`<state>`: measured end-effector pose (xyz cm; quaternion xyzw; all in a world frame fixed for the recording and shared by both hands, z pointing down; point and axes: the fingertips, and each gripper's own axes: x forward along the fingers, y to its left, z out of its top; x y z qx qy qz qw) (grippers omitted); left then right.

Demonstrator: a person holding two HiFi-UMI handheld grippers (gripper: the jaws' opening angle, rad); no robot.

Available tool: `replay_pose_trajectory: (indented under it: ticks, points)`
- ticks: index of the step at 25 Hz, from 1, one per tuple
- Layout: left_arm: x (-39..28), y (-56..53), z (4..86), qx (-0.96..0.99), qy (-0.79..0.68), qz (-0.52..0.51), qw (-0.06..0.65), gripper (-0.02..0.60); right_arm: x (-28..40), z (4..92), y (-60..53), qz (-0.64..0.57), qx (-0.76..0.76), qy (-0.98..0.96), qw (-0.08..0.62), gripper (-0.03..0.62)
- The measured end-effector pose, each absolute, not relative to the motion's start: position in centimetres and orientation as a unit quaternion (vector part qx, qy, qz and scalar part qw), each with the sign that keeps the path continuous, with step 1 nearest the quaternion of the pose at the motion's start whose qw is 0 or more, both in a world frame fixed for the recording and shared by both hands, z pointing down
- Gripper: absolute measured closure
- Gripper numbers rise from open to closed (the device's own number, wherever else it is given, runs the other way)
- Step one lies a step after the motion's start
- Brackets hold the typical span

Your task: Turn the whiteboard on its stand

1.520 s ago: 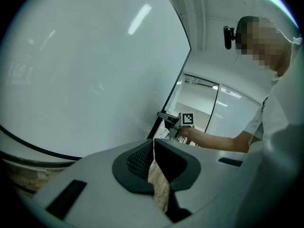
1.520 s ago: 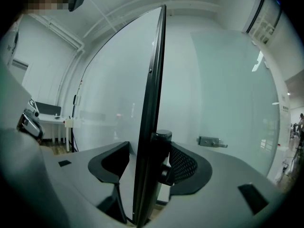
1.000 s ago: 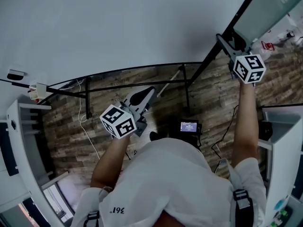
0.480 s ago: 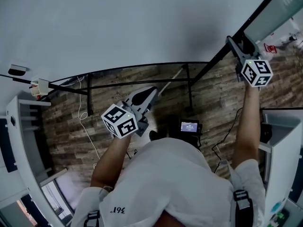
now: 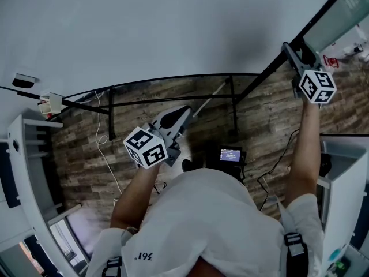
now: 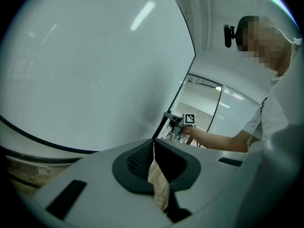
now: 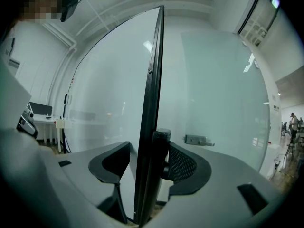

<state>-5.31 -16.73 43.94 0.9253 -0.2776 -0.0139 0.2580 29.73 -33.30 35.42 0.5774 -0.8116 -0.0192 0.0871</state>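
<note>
The big whiteboard (image 5: 144, 33) fills the upper head view, its black-framed right edge (image 5: 271, 65) slanting up to the right. My right gripper (image 5: 293, 49) is at that edge. In the right gripper view the frame (image 7: 151, 80) and a black stand post (image 7: 161, 146) run between the jaws of the right gripper (image 7: 149, 148); the right pad (image 7: 183, 163) lies against the post, and a thin gap shows at the left pad. My left gripper (image 5: 183, 111) hangs shut and empty below the board's lower edge; its view shows the left gripper (image 6: 154, 144), the board (image 6: 85, 70) and the right gripper (image 6: 175, 122).
The stand's black bars (image 5: 173, 104) run over the wood-plank floor (image 5: 81, 166) under the board. White furniture stands at the left (image 5: 23, 172) and right (image 5: 346, 172). A small screen device (image 5: 230, 154) sits at the person's chest. A cable (image 5: 104, 154) trails on the floor.
My right gripper has shifted up and to the right along with the board's right edge. The left gripper has stayed about where it was.
</note>
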Motion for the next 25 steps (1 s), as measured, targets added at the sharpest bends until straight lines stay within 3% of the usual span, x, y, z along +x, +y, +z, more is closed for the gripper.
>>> replay_pose_trajectory:
  ticks: [25]
  points:
    - [-4.7, -17.1, 45.4, 0.923, -0.272, 0.001, 0.273, 0.583, 32.0, 35.1, -35.4, -0.026, 0.576, -0.811, 0.097, 0.321]
